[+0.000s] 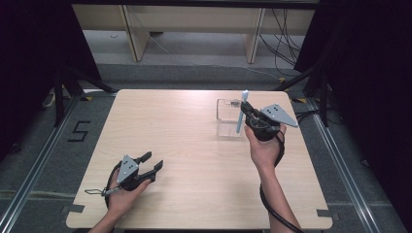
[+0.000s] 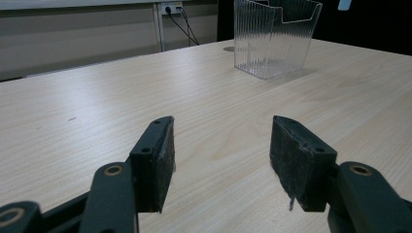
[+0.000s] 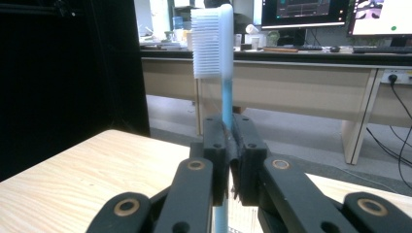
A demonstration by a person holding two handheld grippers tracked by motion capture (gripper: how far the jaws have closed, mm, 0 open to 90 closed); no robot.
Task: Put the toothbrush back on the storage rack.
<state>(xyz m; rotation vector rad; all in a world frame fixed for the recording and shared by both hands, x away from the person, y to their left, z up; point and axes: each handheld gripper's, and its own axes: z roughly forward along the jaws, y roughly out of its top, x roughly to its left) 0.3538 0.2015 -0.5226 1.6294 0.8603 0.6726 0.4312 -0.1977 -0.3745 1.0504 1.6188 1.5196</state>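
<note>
The right gripper clamps a blue toothbrush upright over the clear holder near the table's far right edge. The step in hand is probably dropping it in; next, lower the handle inside, then release. The left gripper rests spread and empty near the front left corner.

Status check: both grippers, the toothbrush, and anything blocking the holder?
Right gripper shut on blue-handled, white-bristled toothbrush, upright, at clear ribbed plastic holder. Left gripper open, empty, low over table. Nothing blocking.
</note>
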